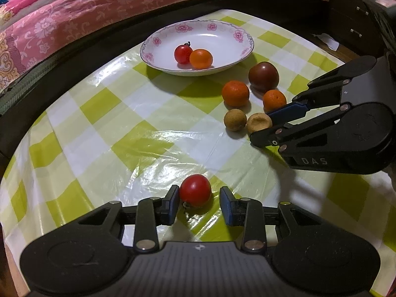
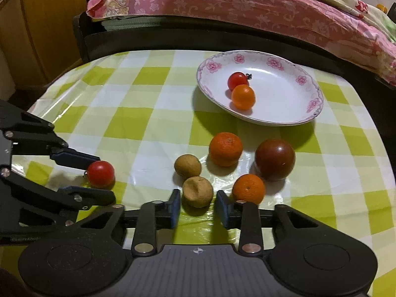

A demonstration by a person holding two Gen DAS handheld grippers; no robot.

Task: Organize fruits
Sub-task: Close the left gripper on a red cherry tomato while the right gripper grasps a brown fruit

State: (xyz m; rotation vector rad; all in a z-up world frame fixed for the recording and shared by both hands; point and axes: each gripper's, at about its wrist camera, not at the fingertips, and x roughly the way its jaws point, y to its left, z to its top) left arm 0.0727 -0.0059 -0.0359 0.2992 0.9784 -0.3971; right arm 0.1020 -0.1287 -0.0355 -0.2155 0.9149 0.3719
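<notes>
Behind the table, pink floral bedding fills the background. Nearer, a green-and-white checked tablecloth carries everything else.

A white plate with pink flowers on its rim stands at the far side of the cloth. It holds two fruits that touch each other: a cherry tomato with its stem on, and a small plate orange.

The left gripper has its jaws apart around a red tomato at the near edge of the cloth. One pad touches the fruit; the other stands just clear of it.

The right gripper is clamped on a dented brown fruit, which rests on the cloth. In the left wrist view both fingers lie against it.

Five fruits form a loose cluster between plate and right gripper:
- A dark red tomato, the largest, lies nearest the plate.
- A large orange sits beside it.
- A smaller orange lies just beside the right gripper's finger.
- A round brown fruit touches the dented one.
</notes>
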